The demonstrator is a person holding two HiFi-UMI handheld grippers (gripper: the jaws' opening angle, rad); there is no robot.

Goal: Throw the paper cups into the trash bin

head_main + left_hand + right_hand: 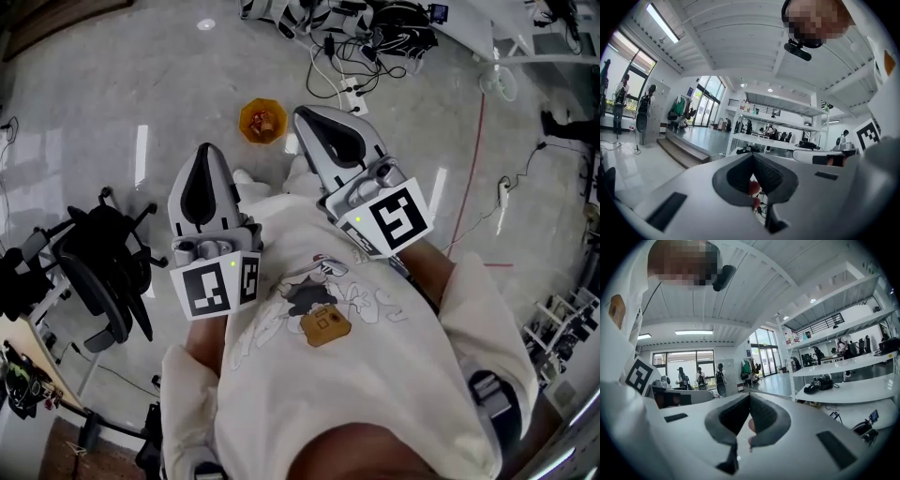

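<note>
Left tool: jaws pressed together, nothing pinched; the left gripper view shows the pads meeting at the tip. Right tool: same, jaws closed tight on nothing. Both are held level in front of the person's cream shirt, side by side but apart, with the marker cubes facing the head camera. The orange trash bin sits on the grey floor, and in the head view it falls between the two tool tips. There's something brownish inside the bin, too small to confirm as paper cups. No cup shows up clearly in any view. A black office chair is off to the left, well clear of the bin. A tangle of cables and a power strip lie beyond the bin, to its right. A red line runs across the floor on the right. Both gripper views look out across the room at white shelving, big windows and distant people.
</note>
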